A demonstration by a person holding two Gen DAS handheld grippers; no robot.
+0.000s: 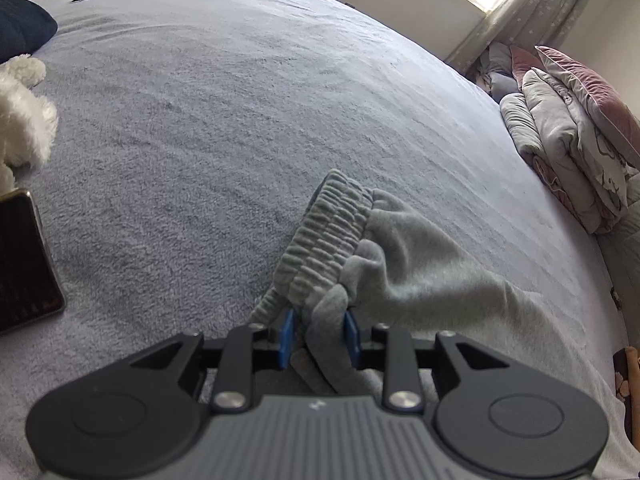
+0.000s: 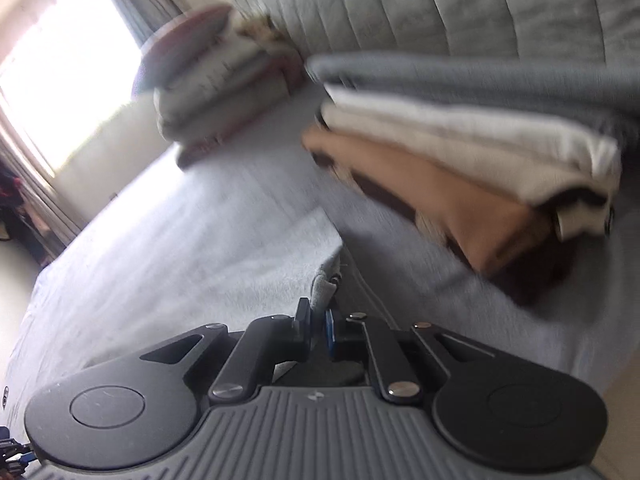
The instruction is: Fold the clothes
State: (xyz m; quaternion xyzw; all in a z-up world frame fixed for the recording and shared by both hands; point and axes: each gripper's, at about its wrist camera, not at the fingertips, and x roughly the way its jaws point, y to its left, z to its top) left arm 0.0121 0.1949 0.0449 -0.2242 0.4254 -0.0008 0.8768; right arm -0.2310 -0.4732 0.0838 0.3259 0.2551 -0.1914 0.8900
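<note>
A pale grey fleece garment (image 1: 420,264) with a ribbed elastic waistband (image 1: 332,236) lies bunched on the bed's grey-blue blanket (image 1: 220,120). My left gripper (image 1: 318,320) is shut on a thick fold of it just below the waistband, and the cloth fills the gap between the blue pads (image 1: 287,332). In the blurred right wrist view, my right gripper (image 2: 317,316) is shut on a thin edge of pale grey cloth (image 2: 324,280), which rises from between its fingertips. The rest of the cloth spreads away to the left there.
A white plush toy (image 1: 20,120), a dark flat device (image 1: 24,264) and a dark blue pillow (image 1: 20,28) sit at the bed's left. Folded bedding with a pink pillow (image 1: 568,132) lies right. A stack of folded clothes (image 2: 460,152) stands before the padded headboard (image 2: 440,0).
</note>
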